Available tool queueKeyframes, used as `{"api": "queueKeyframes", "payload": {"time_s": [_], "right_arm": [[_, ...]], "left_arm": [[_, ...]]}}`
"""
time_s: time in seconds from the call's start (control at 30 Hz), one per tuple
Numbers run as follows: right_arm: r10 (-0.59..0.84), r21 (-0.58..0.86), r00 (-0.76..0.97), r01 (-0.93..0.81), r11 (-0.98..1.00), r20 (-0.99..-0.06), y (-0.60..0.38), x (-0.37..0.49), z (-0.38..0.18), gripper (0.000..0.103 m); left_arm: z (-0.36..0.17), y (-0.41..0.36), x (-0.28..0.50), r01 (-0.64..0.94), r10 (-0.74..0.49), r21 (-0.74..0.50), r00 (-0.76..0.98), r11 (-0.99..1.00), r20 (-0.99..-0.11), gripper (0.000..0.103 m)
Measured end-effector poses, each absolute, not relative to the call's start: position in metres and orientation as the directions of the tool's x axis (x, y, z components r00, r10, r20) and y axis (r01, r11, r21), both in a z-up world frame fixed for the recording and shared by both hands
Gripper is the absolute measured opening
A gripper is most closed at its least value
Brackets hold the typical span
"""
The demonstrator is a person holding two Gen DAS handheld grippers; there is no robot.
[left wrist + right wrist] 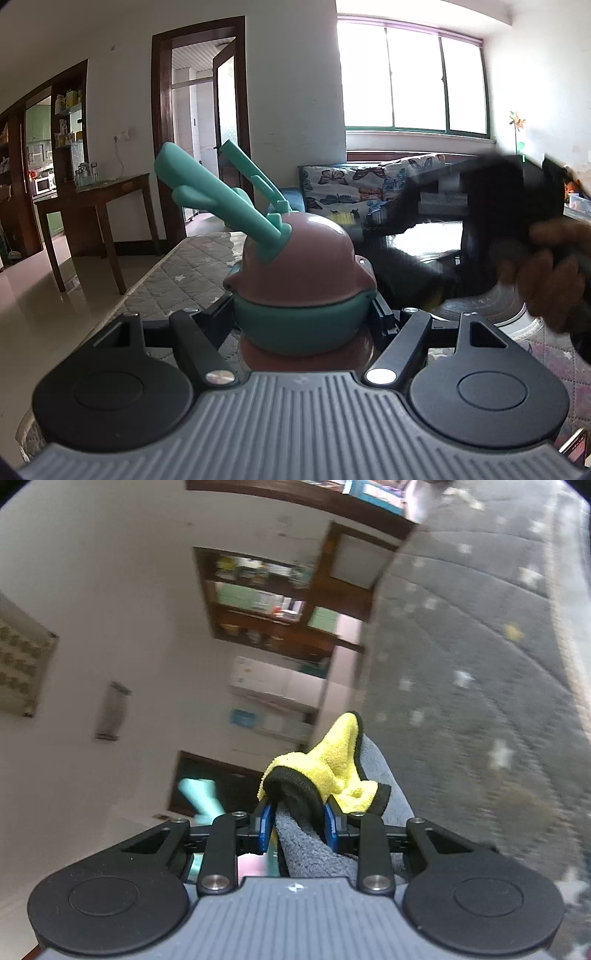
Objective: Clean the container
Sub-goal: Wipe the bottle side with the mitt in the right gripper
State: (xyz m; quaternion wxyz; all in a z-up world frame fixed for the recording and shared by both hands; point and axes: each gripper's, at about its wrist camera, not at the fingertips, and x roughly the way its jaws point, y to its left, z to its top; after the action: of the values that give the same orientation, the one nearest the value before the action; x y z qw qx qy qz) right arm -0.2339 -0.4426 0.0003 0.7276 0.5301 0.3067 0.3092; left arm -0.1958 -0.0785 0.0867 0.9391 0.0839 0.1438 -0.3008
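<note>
A container (295,258) with a pink domed lid, a teal band and teal antler-shaped handles (207,192) stands upright between the fingers of my left gripper (301,314), which press on its teal band from both sides. My right gripper (299,827) is shut on a yellow and grey cloth (328,768) with a black hem, bunched between its blue pads. In the left wrist view a person's hand (546,266) carries that right gripper, blurred, to the right of the container and apart from it. One teal antler (201,797) shows blurred at the lower left of the right wrist view.
A grey quilted cover with stars (177,280) lies under the container. A round silver-rimmed dish (491,306) sits on it at the right. A dark wooden side table (92,199) stands at the left, and a butterfly-print sofa (369,184) lies beyond.
</note>
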Motion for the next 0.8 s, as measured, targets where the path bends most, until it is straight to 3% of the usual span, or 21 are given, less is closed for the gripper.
{"api": "queueKeyframes", "payload": {"time_s": [0.2, 0.63, 0.8], "right_arm": [[0.793, 0.95, 0.604, -0.193, 0.247, -0.083, -0.433, -0.229, 0.019, 0.028], [0.764, 0.957, 0.617, -0.06, 0.284, -0.188, -0.427, -0.221, -0.022, 0.029], [0.764, 0.969, 0.621, -0.029, 0.245, -0.174, -0.429, -0.222, -0.037, 0.031]], "left_arm": [[0.083, -0.073, -0.198, 0.59, -0.544, 0.065, 0.777, 0.805, -0.315, 0.073], [0.083, -0.07, -0.203, 0.592, -0.545, 0.069, 0.777, 0.803, -0.314, 0.073], [0.084, -0.07, -0.202, 0.592, -0.545, 0.071, 0.777, 0.803, -0.316, 0.073]]}}
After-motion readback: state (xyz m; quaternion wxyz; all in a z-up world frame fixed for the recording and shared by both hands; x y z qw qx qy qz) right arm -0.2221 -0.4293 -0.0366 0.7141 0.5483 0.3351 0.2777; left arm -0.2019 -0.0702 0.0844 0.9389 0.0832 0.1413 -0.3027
